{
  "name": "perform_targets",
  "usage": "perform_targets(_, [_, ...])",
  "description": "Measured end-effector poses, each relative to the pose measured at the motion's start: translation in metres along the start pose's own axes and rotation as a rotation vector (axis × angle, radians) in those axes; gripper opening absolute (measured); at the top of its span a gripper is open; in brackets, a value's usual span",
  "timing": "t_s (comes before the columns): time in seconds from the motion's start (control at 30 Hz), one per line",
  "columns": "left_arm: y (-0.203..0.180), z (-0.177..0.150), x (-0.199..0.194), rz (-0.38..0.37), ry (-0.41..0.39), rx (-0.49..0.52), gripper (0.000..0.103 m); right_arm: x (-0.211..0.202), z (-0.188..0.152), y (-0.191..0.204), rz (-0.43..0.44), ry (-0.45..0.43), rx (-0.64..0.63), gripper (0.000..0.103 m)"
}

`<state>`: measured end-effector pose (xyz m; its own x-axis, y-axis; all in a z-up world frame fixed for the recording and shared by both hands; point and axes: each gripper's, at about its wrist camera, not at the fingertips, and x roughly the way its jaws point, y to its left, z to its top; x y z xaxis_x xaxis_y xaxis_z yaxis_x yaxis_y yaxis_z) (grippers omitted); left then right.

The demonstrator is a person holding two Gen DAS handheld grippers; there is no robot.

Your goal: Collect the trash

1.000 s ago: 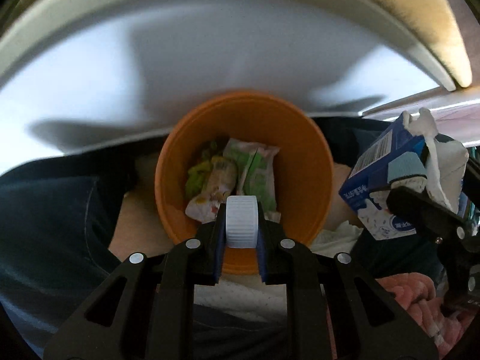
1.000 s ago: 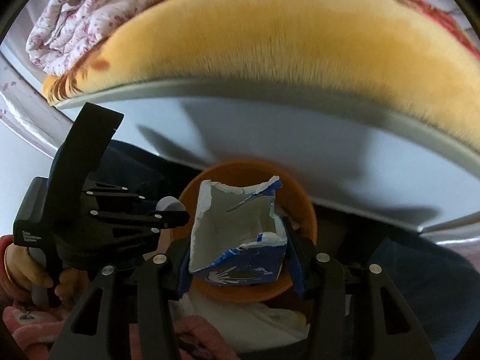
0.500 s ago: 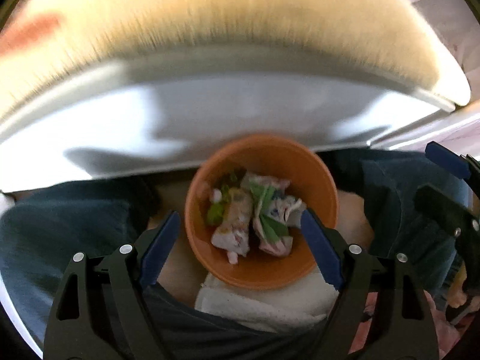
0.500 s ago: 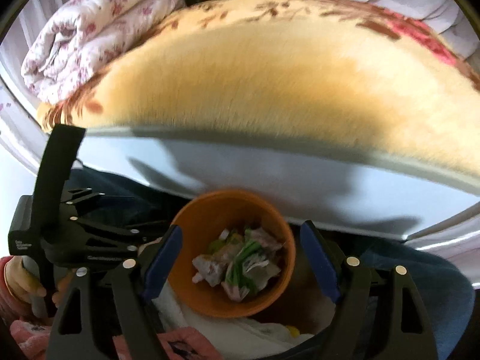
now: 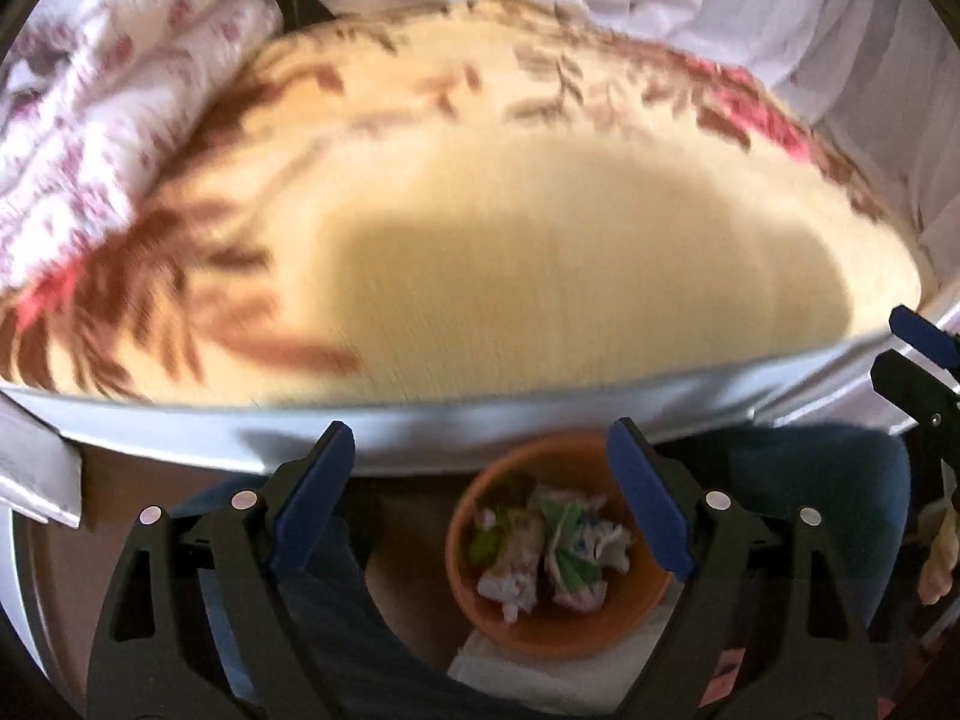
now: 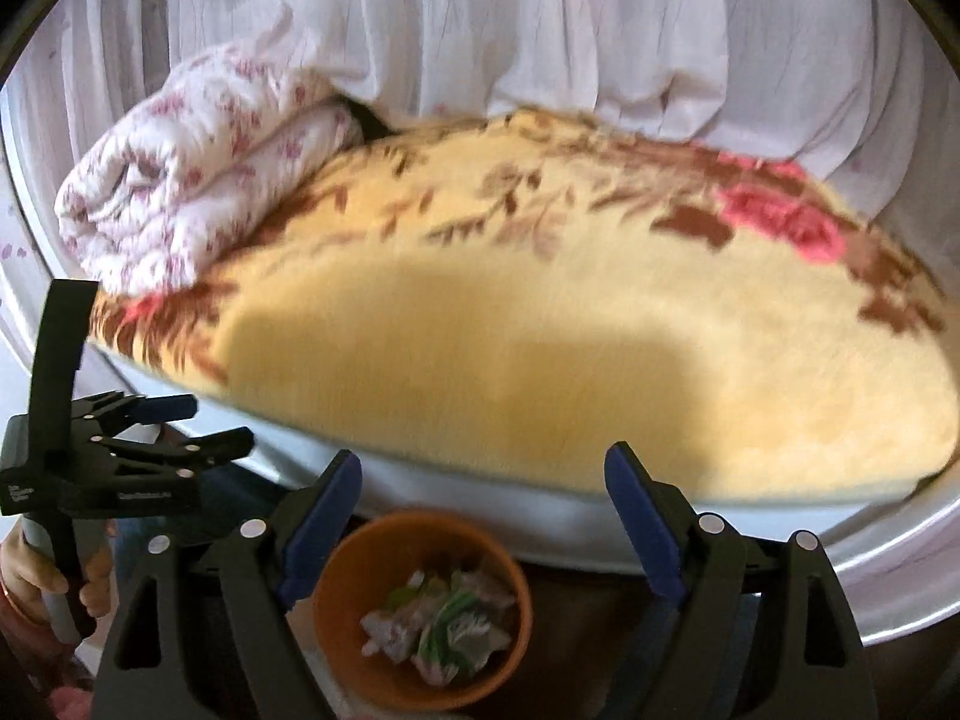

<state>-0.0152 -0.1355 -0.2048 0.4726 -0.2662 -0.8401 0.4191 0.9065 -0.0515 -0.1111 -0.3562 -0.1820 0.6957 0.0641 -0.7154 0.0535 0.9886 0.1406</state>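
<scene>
**Orange bin filled, both grippers emptied**

Orange plastic bin point(image 5: 558, 564) sat low in both wrist views, below the white bed edge point(image 5: 420, 432), holding crumpled wrappers point(image 5: 543, 552) in green, white and pink. Stood on a pale towel point(image 5: 528, 678), just beside a blue trouser leg point(image 5: 816, 480).

A second before: left gripper point(image 5: 480, 492) clamped on a white ribbed cap right over the bin; right gripper point(image 6: 483, 498) clamped on a torn blue-and-white carton above the same rim. Neither item between any fingers at this moment. Cap and carton not clearly picked out among the rubbish; cannot tell where exactly each landed.

Both sets of blue pads point(image 5: 315, 498) spread wide and opening further, with nothing between them. Seen from farther up than before: bin smaller in each view, far more of the yellow floral blanket point(image 6: 570, 330) showing, plus the rolled pink-flowered quilt point(image 6: 198, 162) and white curtain point(image 6: 540, 18) behind. Picture blurred throughout.

Left gripper also visible at the left edge of the right wrist view, gripped by a hand point(image 6: 36, 570), fingers parted.
</scene>
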Motion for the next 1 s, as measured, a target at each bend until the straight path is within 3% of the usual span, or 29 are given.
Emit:
perform_targets(0.57, [-0.002,0.071,-0.111,0.097,-0.396,-0.017,0.089,-0.084,0.069,-0.008,-0.083,-0.35,0.01,0.096])
perform_targets(1.0, [-0.008,0.083,-0.152,0.122,-0.536,-0.022,0.089,-0.108,0.081,-0.003,-0.111,-0.441,-0.004,0.096])
